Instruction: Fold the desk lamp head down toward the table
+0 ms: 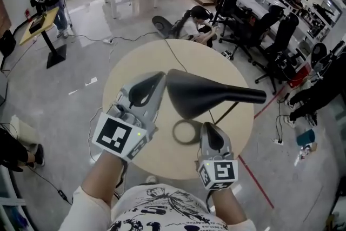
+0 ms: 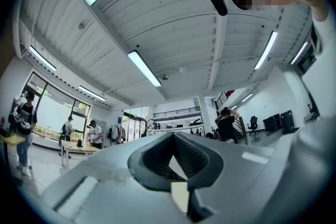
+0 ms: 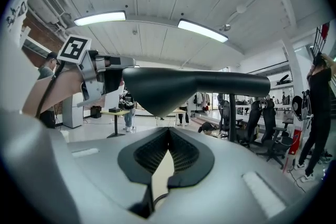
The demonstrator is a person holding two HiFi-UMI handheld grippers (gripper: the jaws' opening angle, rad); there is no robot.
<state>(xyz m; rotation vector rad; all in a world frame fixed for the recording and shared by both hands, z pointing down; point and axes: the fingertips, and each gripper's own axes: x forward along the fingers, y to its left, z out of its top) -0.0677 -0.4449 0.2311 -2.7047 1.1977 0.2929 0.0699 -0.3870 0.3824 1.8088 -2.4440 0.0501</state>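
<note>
Black plastic forms the desk lamp head (image 1: 208,96), which is held level above the middle of the round beige worktop (image 1: 132,65), its broad end to the left and its narrow end to the right. It is carried on a thin arm (image 1: 227,112) that slopes down toward the ring-shaped base (image 1: 175,133) lying on the worktop beneath.

The left gripper (image 1: 154,86) is raised just beside the broad end of the head; whether contact is made cannot be told. Its jaws are seen drawn together with nothing between them. The right gripper (image 1: 210,135) is placed at the near side, beside the base and below the head. Its jaws are likewise closed and empty, and the underside of the head is seen above them in the right gripper view.

The fold is judged not to have begun, since the head is well above the worktop and neither gripper has a hold. The step in hand appears to be the approach. For the next move, the broad end would probably need to be pressed or gripped from above by the left gripper and swung downward, while the base is steadied by the right so that the lamp is not tipped or dragged.
</note>
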